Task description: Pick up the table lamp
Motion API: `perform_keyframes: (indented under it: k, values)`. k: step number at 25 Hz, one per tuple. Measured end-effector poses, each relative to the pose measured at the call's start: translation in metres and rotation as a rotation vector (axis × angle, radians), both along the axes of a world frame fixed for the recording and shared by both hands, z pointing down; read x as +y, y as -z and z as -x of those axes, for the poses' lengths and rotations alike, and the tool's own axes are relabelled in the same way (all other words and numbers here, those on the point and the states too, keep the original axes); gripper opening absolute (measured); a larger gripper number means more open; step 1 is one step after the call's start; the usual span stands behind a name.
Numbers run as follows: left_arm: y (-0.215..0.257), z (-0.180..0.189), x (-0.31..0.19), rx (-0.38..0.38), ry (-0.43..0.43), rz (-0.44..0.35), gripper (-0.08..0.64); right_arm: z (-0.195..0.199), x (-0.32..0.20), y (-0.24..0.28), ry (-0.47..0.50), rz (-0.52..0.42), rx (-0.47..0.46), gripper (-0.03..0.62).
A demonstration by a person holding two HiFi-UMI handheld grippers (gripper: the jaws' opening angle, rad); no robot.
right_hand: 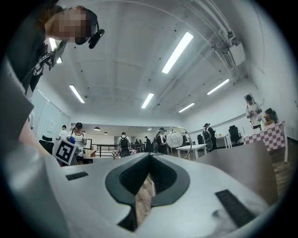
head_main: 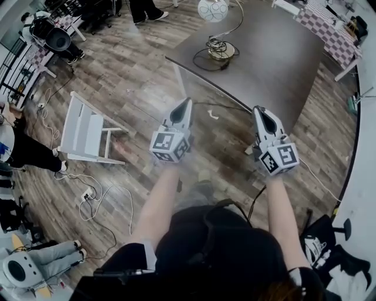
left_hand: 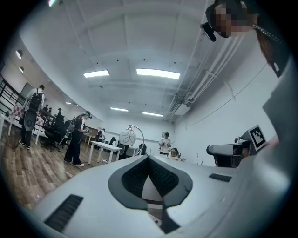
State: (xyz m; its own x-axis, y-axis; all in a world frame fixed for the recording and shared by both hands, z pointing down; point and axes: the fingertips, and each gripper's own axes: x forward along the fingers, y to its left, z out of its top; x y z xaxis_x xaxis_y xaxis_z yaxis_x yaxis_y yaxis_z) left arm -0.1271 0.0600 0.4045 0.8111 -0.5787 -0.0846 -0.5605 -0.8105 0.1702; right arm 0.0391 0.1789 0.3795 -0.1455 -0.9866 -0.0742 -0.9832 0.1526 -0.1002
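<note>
The table lamp stands on the far part of a dark table (head_main: 282,64). It has a white globe shade (head_main: 212,9), a curved metal stem and a round base (head_main: 221,50) with a cord coiled around it. My left gripper (head_main: 187,104) and right gripper (head_main: 259,111) are held level side by side over the wooden floor, short of the table's near edge. Both are shut with nothing between their jaws. Far ahead, the globe shade (left_hand: 126,137) shows above the left gripper (left_hand: 149,158). It also shows as the globe (right_hand: 175,139) beyond the right gripper (right_hand: 150,156).
A white chair (head_main: 88,132) stands on the floor at the left, with cables and a power strip (head_main: 94,200) near it. A black office chair (head_main: 56,38) and checkered tables (head_main: 332,32) lie farther off. Several people stand about the room.
</note>
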Motion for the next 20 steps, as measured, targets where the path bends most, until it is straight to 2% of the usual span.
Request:
perform_keyframes:
  k: [11,20]
  values:
    - [-0.017,-0.031,-0.082,-0.014,-0.028,0.022,0.009,-0.02,-0.084,-0.023,0.002,0.039,-0.035,0.002]
    - [-0.022,-0.052,-0.125,-0.024,-0.061,0.017,0.009,-0.035,-0.124,-0.03,-0.019,0.039,-0.067,0.002]
